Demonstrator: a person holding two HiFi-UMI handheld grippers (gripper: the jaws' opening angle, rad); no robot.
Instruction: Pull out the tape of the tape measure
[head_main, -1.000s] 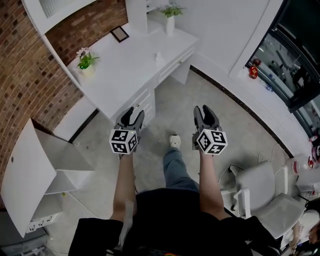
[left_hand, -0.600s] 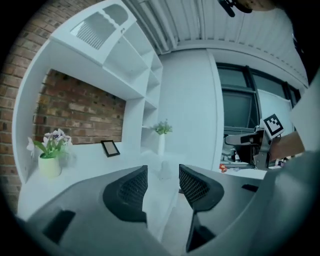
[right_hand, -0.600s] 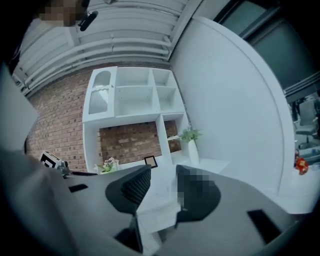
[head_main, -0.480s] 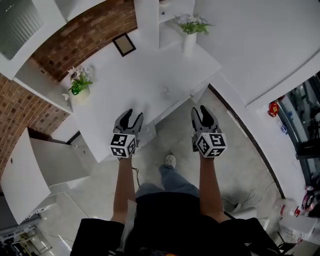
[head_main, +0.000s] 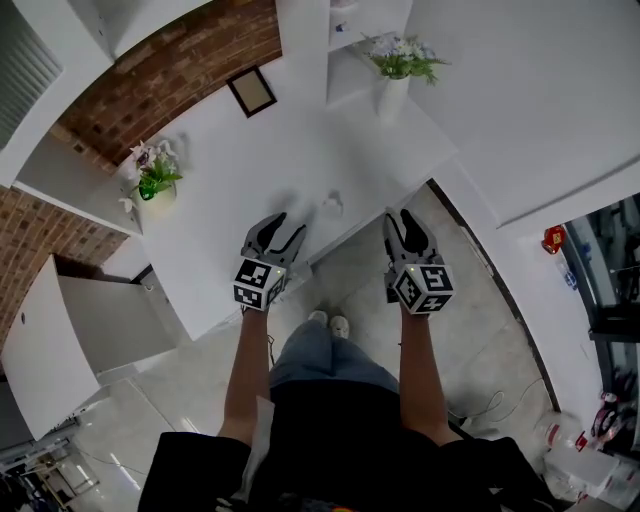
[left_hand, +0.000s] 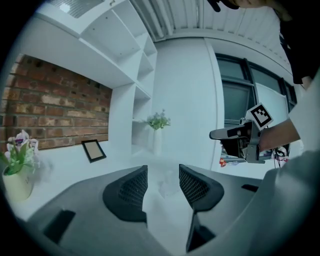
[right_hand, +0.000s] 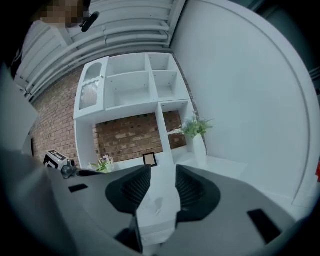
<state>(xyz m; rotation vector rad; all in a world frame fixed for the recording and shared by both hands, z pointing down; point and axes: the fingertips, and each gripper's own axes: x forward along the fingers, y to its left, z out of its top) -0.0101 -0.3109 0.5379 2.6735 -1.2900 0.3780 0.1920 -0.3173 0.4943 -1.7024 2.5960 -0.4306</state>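
**Head view.** A second ago both grippers hung over the floor (head_main: 372, 285), short of the desk (head_main: 235, 165), and a white chair showed at the lower right. Now the person stands closer. The desk fills more of the picture, the chair is out of frame, and both shoes (head_main: 329, 323) sit side by side where one foot led before. The left gripper (head_main: 286, 225) now reaches over the desk's front edge. The right gripper (head_main: 402, 216) hangs beside the desk's corner, above the floor. Both have their jaws apart and hold nothing.

A small pale object (head_main: 331, 203) lies on the desk near the front edge, between the two grippers and touched by neither. It is the only loose item near them, but it is too small to confirm as the tape measure, and neither its long axis nor its facing can be made out. A picture frame (head_main: 252, 91), a tall vase (head_main: 392, 95) and a small potted plant (head_main: 153, 185) stand further back.

**Left gripper view.** The left gripper (left_hand: 162, 175) is spread, with nothing between its pads. The pale object (left_hand: 167, 184) shows faintly on the desk beyond the gap. The right gripper (left_hand: 217, 134) hangs at the right.

**Right gripper view.** The right gripper (right_hand: 162, 175) is also released and empty. The desk corner and the pale object (right_hand: 156, 204) lie beyond the gap. The left gripper (right_hand: 97, 173) shows at the left.
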